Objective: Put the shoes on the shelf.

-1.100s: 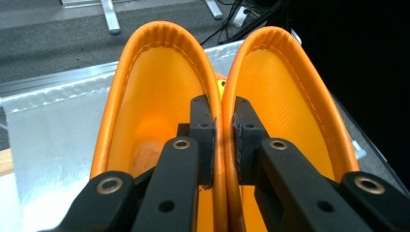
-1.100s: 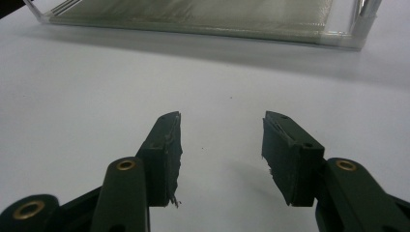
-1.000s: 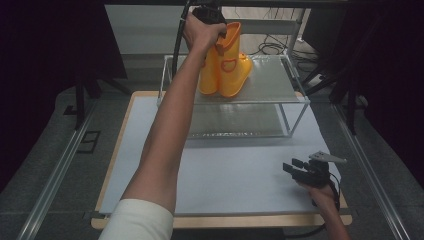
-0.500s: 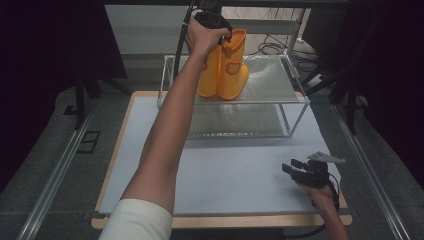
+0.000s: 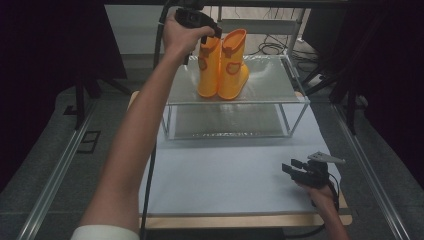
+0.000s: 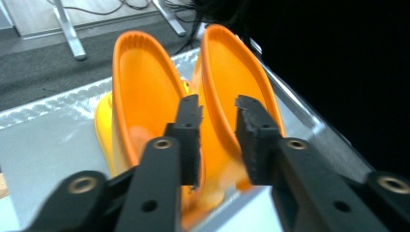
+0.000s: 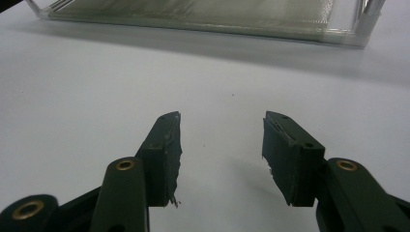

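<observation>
worktop (image 5: 225, 185): pale sheet, clear glass shelf rack (image 5: 270, 92) | pair of orange rubber boots (image 5: 222, 65) upright on rack top | left tool (image 6: 217, 130) nearest, above the cuffs, just closing, gripping nothing | right tool (image 7: 220, 145) parted, empty, well apart

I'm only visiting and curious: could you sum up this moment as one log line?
left tool: above boots, jaws just closing, nothing between them | right tool: open, low over table | boots: upright on rack
</observation>
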Demonstrator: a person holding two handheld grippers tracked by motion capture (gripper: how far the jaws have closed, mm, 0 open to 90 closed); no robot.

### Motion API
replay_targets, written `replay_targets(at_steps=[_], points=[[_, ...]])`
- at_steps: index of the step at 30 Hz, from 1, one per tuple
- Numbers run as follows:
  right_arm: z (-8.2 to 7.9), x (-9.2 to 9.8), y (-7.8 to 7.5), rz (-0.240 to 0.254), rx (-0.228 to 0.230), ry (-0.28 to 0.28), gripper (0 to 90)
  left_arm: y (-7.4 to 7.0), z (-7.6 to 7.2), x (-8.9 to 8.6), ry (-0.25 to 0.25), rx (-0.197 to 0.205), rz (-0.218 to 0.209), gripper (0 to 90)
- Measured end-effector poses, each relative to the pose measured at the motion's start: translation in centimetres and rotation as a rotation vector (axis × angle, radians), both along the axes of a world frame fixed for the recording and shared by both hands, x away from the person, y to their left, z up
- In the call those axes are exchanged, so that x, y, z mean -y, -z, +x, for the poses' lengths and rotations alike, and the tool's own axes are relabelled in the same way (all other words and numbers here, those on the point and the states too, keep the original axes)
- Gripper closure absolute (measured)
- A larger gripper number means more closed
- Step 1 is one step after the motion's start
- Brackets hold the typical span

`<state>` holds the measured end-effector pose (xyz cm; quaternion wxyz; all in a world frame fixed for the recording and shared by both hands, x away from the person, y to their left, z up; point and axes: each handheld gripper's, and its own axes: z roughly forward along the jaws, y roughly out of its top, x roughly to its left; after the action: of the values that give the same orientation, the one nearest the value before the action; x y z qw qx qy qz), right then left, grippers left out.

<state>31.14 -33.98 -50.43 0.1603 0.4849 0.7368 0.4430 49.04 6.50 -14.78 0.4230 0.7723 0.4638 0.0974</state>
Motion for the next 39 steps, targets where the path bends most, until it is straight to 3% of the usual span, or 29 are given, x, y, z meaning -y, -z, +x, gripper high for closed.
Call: replay_targets(at_steps=[3,9,15,20,27,34,39], points=[[0.0,0.0,0.0,-0.004,0.002,0.001,48.2,0.0,-1.7,-1.3,0.025,0.01,-0.003,82.6],[0.1,-0.1,0.0,-0.009,0.003,0.003,48.2,1.2,-4.7,-3.6,0.04,0.014,0.035,88.6],[0.0,-0.5,-0.1,-0.019,0.008,-0.006,48.1,4.0,-5.6,-5.1,0.036,-0.01,0.056,89.5],[0.0,-0.5,0.0,-0.025,0.002,-0.012,48.1,7.1,-5.0,-5.9,0.033,-0.054,0.051,89.4],[0.1,-0.3,0.1,-0.021,-0.002,-0.006,48.2,10.2,-3.6,-6.5,0.013,-0.096,0.054,89.1],[0.0,-0.6,0.2,-0.032,0.001,-0.014,48.2,14.2,-1.6,-5.4,-0.023,-0.128,0.068,89.2],[0.1,-0.4,0.3,-0.026,-0.002,-0.007,48.2,16.0,-0.2,-4.5,-0.046,-0.139,0.08,89.1]])
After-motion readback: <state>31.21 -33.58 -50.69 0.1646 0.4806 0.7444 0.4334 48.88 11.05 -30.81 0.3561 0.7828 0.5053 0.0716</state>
